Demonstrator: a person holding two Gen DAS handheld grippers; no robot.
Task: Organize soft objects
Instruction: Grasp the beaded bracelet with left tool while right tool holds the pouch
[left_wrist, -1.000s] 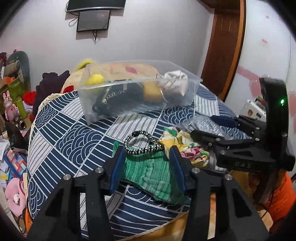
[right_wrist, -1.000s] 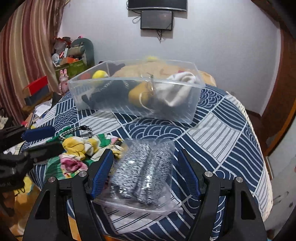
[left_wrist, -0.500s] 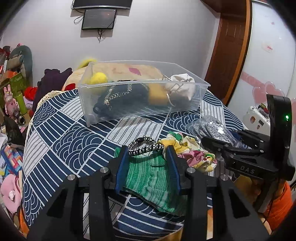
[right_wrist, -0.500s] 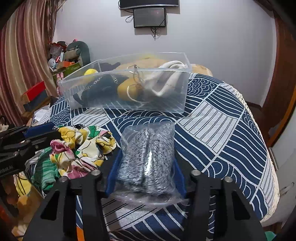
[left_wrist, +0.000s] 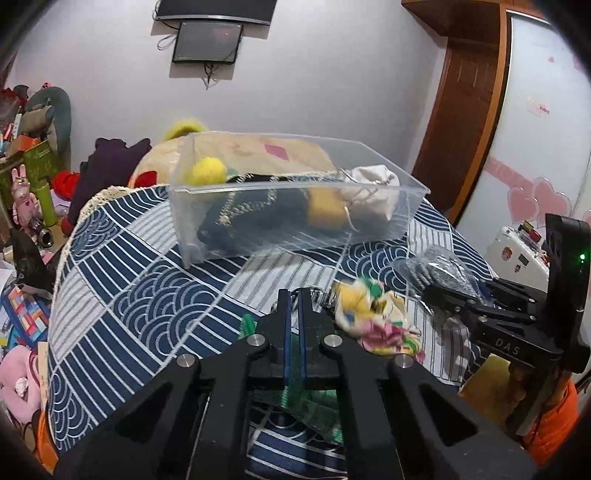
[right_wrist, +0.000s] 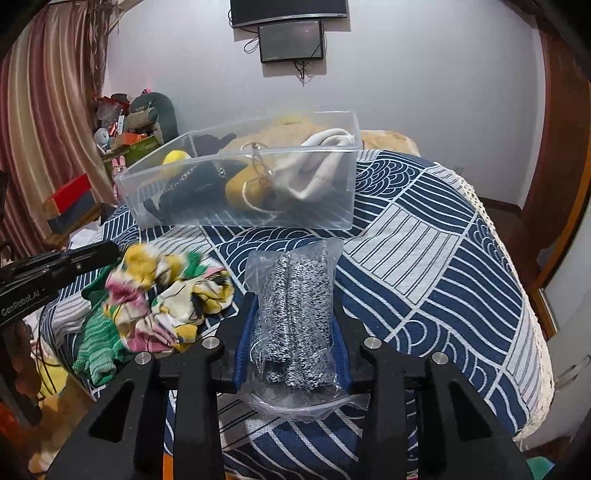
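Hiding most of the green cloth (left_wrist: 295, 397), left tool (left_wrist: 291, 295) pinches it; right tool (right_wrist: 291, 306) grips bagged knit (right_wrist: 295, 306).

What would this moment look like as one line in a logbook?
left gripper: shut on green cloth | right gripper: shut on bagged socks | clear bin: ahead

A clear glossy plastic bin (right_wrist: 240, 192) sits on matt woven cloth (right_wrist: 424, 266); the speckled knit (right_wrist: 295, 314) wears shiny film.
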